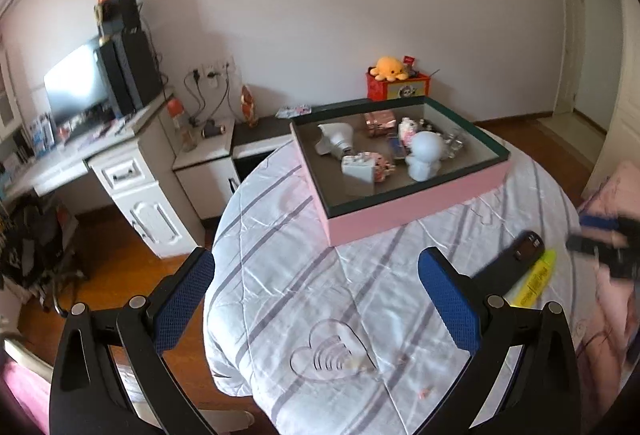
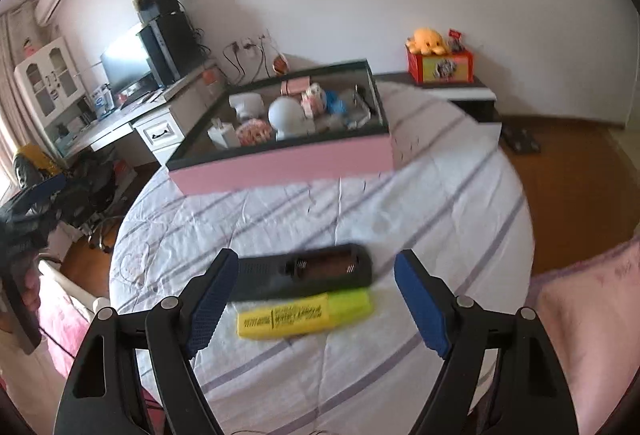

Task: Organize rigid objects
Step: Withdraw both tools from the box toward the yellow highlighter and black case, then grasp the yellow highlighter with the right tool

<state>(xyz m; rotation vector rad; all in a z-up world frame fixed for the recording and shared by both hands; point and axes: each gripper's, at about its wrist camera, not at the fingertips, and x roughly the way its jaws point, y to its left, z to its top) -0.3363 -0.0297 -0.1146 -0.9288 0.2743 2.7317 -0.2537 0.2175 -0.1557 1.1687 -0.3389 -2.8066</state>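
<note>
Both grippers are held with jaws spread above the quilted table, nothing between the pads.

The right gripper is seen with its blue pads wide apart; just ahead of the gap a black remote with an open battery bay is laid crosswise, and a yellow highlighter is lying touching its near side, between the two fingers' lines. Beyond both, the pink box with small items inside is set on the quilt. The left gripper is likewise spread over bare quilt; the pink box is seen ahead of its jaws, the remote and highlighter outside its right finger.
</note>
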